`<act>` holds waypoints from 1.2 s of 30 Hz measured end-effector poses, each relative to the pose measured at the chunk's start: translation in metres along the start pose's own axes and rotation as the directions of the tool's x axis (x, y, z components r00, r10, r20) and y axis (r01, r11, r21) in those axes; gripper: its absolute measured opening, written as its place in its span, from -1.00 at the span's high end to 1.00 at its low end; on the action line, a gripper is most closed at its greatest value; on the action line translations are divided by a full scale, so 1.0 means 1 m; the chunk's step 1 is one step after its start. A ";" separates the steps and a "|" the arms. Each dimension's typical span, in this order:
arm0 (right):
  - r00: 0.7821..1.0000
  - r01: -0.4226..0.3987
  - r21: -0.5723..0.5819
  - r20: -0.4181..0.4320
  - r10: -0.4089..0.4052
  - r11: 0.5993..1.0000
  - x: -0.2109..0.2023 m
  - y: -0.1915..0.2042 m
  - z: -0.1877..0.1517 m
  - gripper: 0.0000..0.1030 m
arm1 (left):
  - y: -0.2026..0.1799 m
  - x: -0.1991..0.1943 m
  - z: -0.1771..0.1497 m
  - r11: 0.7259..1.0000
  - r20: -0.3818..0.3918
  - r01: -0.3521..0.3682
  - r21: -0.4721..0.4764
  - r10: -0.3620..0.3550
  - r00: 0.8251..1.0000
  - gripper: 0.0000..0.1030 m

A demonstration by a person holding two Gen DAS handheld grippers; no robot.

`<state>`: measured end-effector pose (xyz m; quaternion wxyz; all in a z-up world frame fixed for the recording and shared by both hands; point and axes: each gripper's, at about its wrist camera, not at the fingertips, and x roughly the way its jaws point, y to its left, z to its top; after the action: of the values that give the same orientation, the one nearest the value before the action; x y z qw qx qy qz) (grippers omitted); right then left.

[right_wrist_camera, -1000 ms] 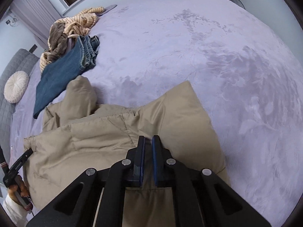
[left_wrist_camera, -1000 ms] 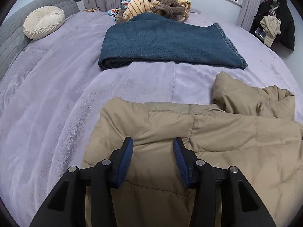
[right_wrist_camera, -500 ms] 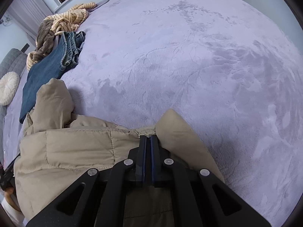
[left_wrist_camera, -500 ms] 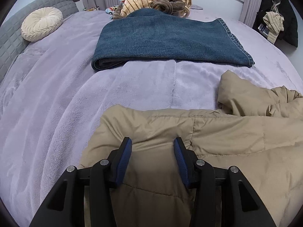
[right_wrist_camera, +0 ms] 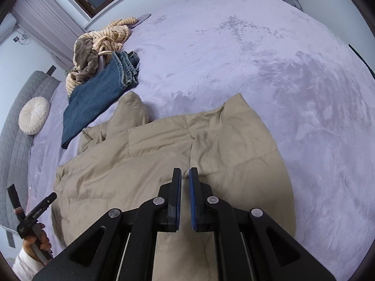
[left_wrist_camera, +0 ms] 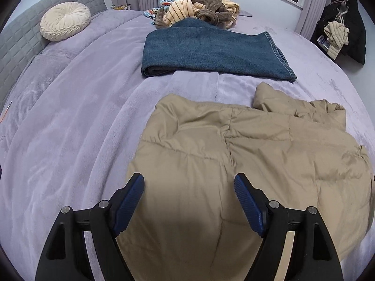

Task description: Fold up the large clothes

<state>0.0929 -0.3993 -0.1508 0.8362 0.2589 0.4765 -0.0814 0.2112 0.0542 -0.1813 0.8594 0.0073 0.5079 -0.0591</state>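
Observation:
A tan puffer jacket (left_wrist_camera: 246, 154) lies folded on the lilac bed; it also shows in the right wrist view (right_wrist_camera: 164, 159). My left gripper (left_wrist_camera: 188, 186) is wide open above the jacket's near left part, holding nothing. My right gripper (right_wrist_camera: 185, 175) hovers over the jacket's near edge with its jaws almost together and a narrow gap between them; no cloth shows between the pads. The left gripper also shows at the lower left of the right wrist view (right_wrist_camera: 32, 213), held in a hand.
Folded blue jeans (left_wrist_camera: 211, 51) lie beyond the jacket, with a heap of striped and brown clothes (left_wrist_camera: 199, 7) behind them. A round cream cushion (left_wrist_camera: 64, 21) rests against the grey headboard (left_wrist_camera: 18, 37). Dark clothes hang at the far right (left_wrist_camera: 339, 23). The lilac blanket (right_wrist_camera: 269, 58) stretches away to the right.
My left gripper has opened wider and drawn back over the jacket. My right gripper let go of the jacket edge, which now lies flat, and lifted back with a slight gap.

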 end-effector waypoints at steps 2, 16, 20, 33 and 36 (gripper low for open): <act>1.000 -0.020 0.014 -0.004 0.020 1.000 -0.009 0.002 -0.011 0.85 | 0.001 -0.008 -0.011 1.000 -0.010 0.004 -0.003 -0.004 1.000 -0.56; 0.997 -0.071 0.161 -0.018 0.075 0.984 -0.057 -0.019 -0.093 0.17 | 0.017 -0.041 -0.078 0.997 -0.093 0.013 -0.073 -0.020 0.995 -1.00; 0.995 -0.082 0.201 -0.030 0.090 0.976 -0.057 -0.027 -0.108 0.00 | 0.022 -0.041 -0.093 0.994 -0.115 0.009 -0.108 -0.021 0.993 -1.00; 0.983 -0.144 0.353 -0.056 0.175 0.925 -0.036 -0.051 -0.139 -0.58 | 0.018 -0.025 -0.117 0.986 -0.189 0.069 -0.155 -0.098 0.977 -1.00; 0.980 -0.155 0.390 -0.058 0.193 0.907 -0.029 -0.057 -0.144 -0.63 | 0.015 -0.022 -0.114 0.985 -0.192 0.073 -0.156 -0.103 0.976 -1.00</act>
<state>-0.0532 -0.3775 -0.2061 0.7497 0.4625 0.4654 -0.0858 0.1030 0.0798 -0.2184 0.7989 -0.0729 0.5942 -0.0583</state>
